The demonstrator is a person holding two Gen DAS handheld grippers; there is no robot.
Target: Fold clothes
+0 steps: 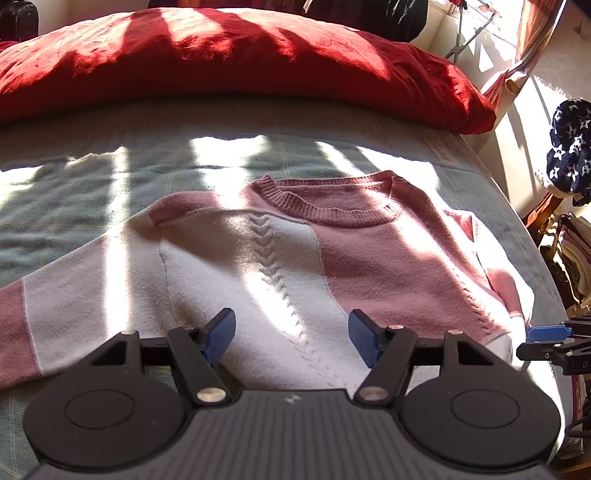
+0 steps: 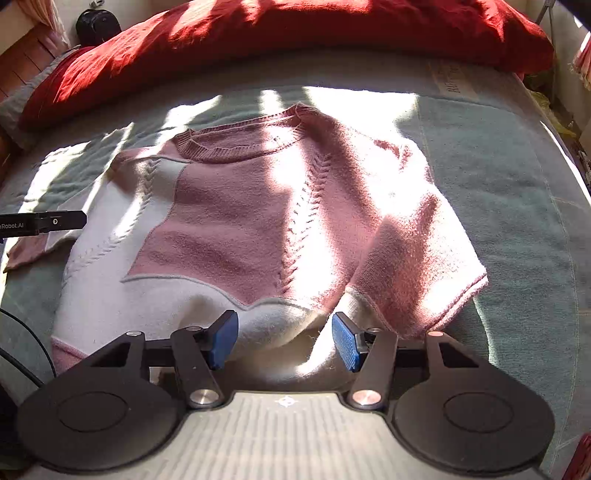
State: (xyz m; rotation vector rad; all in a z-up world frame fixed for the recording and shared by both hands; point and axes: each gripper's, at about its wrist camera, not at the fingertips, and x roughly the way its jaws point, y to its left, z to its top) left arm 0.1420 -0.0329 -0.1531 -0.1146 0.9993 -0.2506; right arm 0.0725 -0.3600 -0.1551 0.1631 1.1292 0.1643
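Observation:
A pink and white knit sweater (image 1: 280,258) lies front up on a grey-green bedspread (image 1: 74,192), collar away from me. Its left sleeve stretches out to the left; its right sleeve (image 2: 417,258) is folded in over the body. My left gripper (image 1: 291,338) is open and empty just above the white lower part of the sweater. My right gripper (image 2: 284,339) is open, its fingers on either side of the white hem near the folded sleeve, not closed on it. The right gripper also shows at the right edge of the left wrist view (image 1: 554,343).
A red duvet (image 1: 221,66) is piled across the far end of the bed. The bed's right edge (image 1: 532,236) drops off beside a star-patterned dark cloth (image 1: 572,147) and stacked items. A dark bag (image 2: 98,26) stands at the far left. A cable (image 2: 26,350) runs at my left.

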